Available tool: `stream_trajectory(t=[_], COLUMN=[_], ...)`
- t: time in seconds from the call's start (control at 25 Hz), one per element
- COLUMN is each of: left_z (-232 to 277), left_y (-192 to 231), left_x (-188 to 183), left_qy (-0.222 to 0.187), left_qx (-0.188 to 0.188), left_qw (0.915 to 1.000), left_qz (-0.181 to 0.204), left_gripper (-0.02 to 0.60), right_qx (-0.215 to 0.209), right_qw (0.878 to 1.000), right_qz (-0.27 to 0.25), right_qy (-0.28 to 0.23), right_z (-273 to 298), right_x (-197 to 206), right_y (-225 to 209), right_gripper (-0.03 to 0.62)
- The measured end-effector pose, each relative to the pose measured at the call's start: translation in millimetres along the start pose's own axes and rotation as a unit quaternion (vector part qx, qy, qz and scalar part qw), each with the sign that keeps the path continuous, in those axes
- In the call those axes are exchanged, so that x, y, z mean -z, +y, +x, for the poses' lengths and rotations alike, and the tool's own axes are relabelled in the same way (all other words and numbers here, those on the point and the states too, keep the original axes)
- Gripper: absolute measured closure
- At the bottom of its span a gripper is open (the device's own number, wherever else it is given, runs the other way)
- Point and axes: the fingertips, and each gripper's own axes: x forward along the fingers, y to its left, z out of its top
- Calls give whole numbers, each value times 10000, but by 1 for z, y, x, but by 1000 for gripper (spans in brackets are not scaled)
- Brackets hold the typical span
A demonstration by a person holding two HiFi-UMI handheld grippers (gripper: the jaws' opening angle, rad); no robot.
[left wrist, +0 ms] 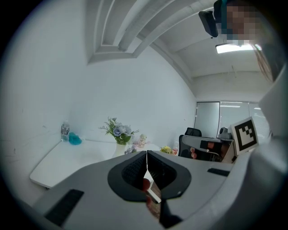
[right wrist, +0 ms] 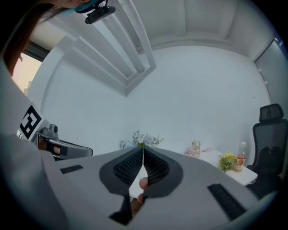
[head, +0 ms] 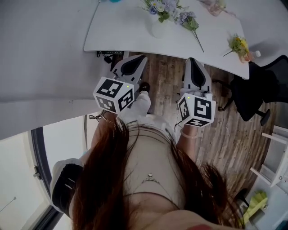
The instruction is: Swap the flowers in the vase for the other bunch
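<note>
**Hand-held grippers both closed and empty, short of the table**

Left hand-held gripper [head: 137, 59]: jaws pressed together, pads meeting in one thin line, nothing between them. Right hand-held gripper [head: 192, 61]: the same, jaws together and empty. Both are held side by side over the wooden floor [head: 168, 76]. Their tips point at the near edge of the white table [head: 121, 36] and do not touch it.

Vase [head: 158, 28]: white, upright, about midway along the table and well back from its near edge. It holds the blue-and-white flowers [head: 159, 6], with green leaves around them.

Purple bunch [head: 189, 21]: lies flat on the table just right of the vase, stem running toward the near edge.

Yellow bunch [head: 238, 44]: lies by the table's near right corner, with a small bottle [head: 252, 55] just beside it.

Pinkish jar [head: 217, 6]: toward the far edge, right of the vase.

Clear bottle [left wrist: 65, 130] and teal object [left wrist: 74, 139]: together at the table's far left corner, seen in the left gripper view.

Black chair [head: 258, 92]: on the floor off the table's right edge.
</note>
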Motion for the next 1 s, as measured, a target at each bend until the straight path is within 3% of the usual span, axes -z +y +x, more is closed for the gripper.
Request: stream_trajectory(t=[0.68,1.0], left_z=[70,99], left_y=[62,84], left_x=[-14,-16], left_qy=[-2,100], left_qx=[181,485], left_qw=[9996,9986], left_qz=[-216,-209], left_gripper=[573,513], right_qx=[-8,34], right_qw=[9999,9997], right_qz=[-140,-228], right_qy=[-18,-60], right_z=[91,134], right_x=[-16,-29], right_y=[-24,-33], right_gripper=[566,566])
